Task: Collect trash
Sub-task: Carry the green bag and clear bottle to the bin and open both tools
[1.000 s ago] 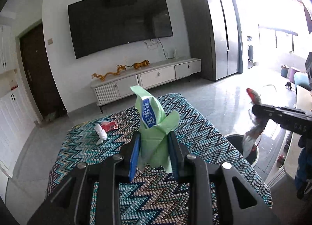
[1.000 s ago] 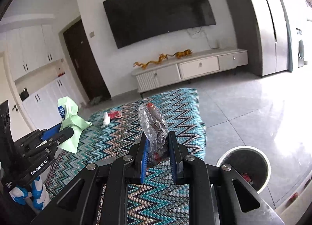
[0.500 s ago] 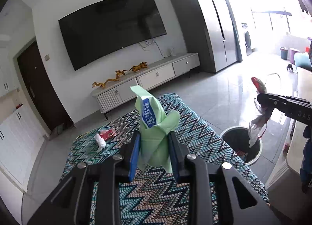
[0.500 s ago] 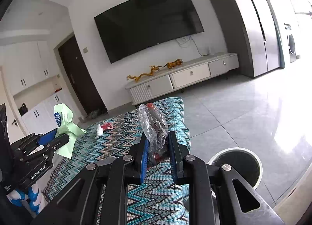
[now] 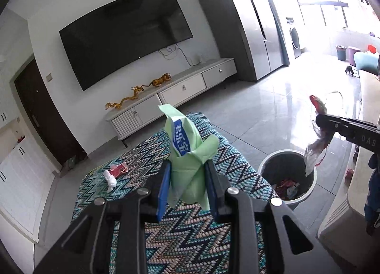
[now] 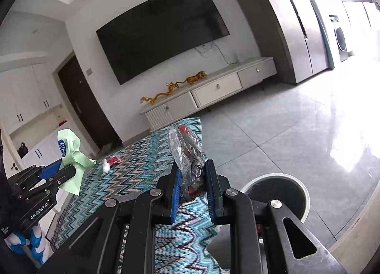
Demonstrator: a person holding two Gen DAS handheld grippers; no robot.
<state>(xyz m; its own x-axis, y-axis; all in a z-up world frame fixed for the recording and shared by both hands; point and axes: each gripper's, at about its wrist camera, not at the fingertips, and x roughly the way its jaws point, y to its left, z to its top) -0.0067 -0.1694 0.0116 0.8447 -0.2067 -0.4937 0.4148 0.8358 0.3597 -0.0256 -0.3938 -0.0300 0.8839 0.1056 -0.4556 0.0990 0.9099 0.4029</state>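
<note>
A: Bin (image 6: 275,186) contents? Right wrist view: interior dark, near rim hidden behind the right gripper (image 6: 192,171).

B: Left wrist view shows a heap in it, too small to identify. Green wrapper (image 5: 187,155): lower end hidden between the fingers (image 5: 163,186).

A: Desk (image 5: 147,162) cut off at bottom edge. White scrap (image 5: 110,179) unidentifiable.

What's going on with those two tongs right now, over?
Left tongs shut on green crumpled wrapper. Right tongs shut on clear crinkled plastic bag. Round grey trash bin open, nothing blocking. White wad and red scrap remain on zigzag cloth.
</note>
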